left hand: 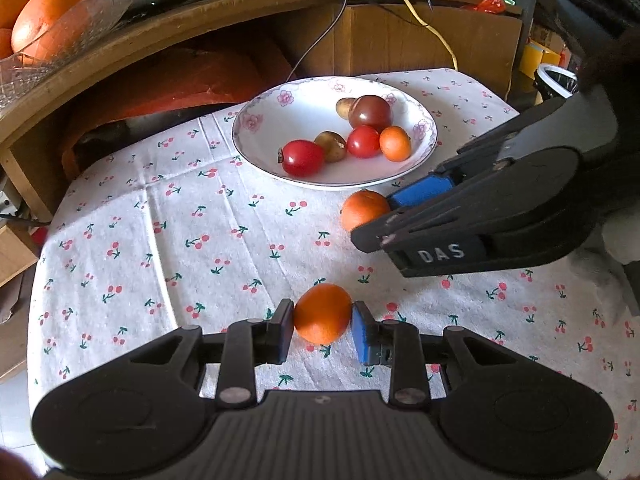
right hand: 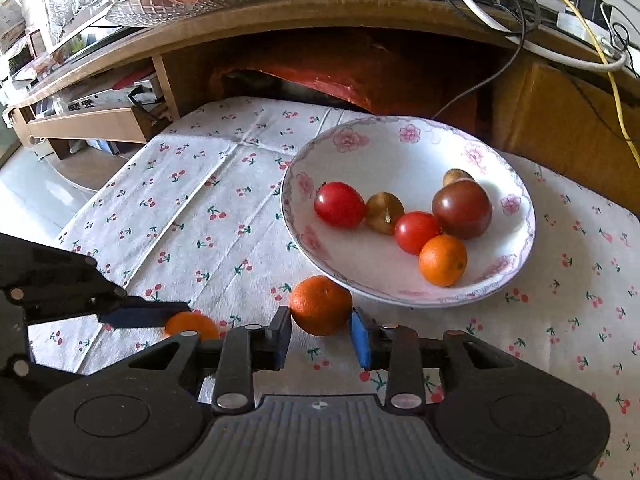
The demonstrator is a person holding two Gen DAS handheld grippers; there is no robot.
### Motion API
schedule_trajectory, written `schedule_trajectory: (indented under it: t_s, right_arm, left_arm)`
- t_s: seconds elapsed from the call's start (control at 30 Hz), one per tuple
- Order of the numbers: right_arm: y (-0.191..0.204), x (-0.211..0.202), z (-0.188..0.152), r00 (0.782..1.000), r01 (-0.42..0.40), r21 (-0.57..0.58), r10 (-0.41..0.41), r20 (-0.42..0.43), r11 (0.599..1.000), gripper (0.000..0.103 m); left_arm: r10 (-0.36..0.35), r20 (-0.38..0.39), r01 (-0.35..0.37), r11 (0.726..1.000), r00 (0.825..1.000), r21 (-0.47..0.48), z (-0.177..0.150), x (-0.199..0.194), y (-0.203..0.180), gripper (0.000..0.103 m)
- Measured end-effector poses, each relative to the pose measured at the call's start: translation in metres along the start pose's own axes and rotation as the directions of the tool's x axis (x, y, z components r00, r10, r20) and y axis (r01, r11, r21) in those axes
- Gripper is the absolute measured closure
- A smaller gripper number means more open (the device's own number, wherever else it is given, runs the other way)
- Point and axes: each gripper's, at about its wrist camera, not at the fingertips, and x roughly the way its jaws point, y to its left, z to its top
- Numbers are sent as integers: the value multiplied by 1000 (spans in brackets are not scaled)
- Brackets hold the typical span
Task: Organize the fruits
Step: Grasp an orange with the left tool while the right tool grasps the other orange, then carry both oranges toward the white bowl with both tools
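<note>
Oranges sit between both sets of pads: the left hand-held gripper (left hand: 323,326) pinches one orange (left hand: 322,313) at lower centre, the right hand-held gripper (right hand: 320,330) brackets another (right hand: 320,305) beside the bowl (right hand: 516,248) at centre right — presumably their destination.

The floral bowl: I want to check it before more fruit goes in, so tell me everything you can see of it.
The bowl is wide, shallow, white and glossy, ceramic by its look, with pink flowers and a thin scrolled line around its rim. It sits upright on the cherry-print cloth and holds six small fruits: two red, two brownish, one dark, one orange. An orange fruit between the right gripper pads lies by its near edge; contact is unclear.
</note>
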Motion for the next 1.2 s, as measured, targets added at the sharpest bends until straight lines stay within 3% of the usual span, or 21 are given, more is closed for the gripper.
schedule_trajectory:
  t_s: [0.6, 1.2]
  right_arm:
    - [-10, -53, -44, 994, 53, -64, -59, -92, 996, 76]
    - [-24, -47, -42, 998, -23, -52, 20, -56, 998, 71]
  left_arm:
    - [-47, -23, 48, 997, 999, 68, -4, -8, -30, 64]
    - [-13, -38, 18, 992, 999, 122, 0, 0, -37, 59]
